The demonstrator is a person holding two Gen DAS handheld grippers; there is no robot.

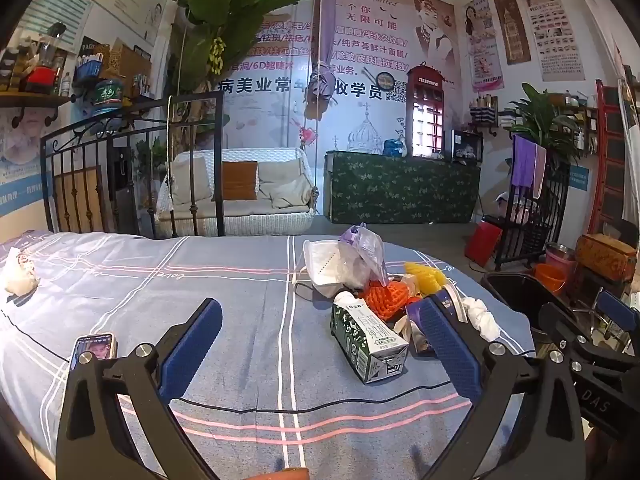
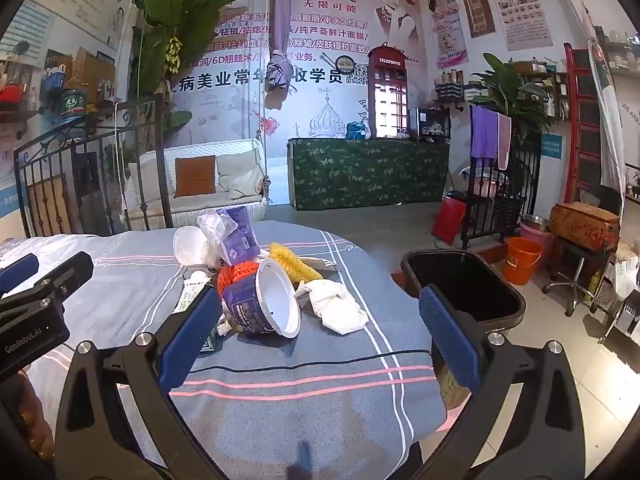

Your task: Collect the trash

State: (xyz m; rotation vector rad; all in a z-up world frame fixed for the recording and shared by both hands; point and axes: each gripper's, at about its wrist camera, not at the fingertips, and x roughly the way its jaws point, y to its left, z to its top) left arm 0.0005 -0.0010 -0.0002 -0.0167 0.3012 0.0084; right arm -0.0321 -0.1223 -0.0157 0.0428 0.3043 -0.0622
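Nearest the cameras, both claws are seen spread wide with nothing between their blue pads: the left gripper (image 1: 320,352) is held low over the striped bed sheet (image 1: 224,280), and the right gripper (image 2: 320,332) is held over the sheet's corner nearest the bin. A phone (image 1: 94,349) is seen lying on the sheet just beside the left claw's left finger, and a thin black cable (image 1: 256,407) is draped across the fabric.

A little further on, the trash is found in one heap near the bed's right side. A green milk carton (image 1: 370,342) lies on its side at the front of the heap; beside it a purple paper cup (image 2: 264,304) is tipped over with its white inside showing, touching a crumpled white tissue (image 2: 338,306). Behind these, orange foam netting (image 1: 388,294), yellow foam netting (image 2: 292,262), a white face mask (image 1: 320,266) and a clear plastic bag (image 1: 366,248) are piled together. Another crumpled tissue (image 1: 18,272) lies well apart at the far left of the sheet.

Beyond the bed's edge, a black bin (image 2: 464,288) stands on the floor, and no rubbish can be made out in its dark interior. The collecting is therefore judged barely begun, if at all: every visible piece remains to be picked up and dropped in
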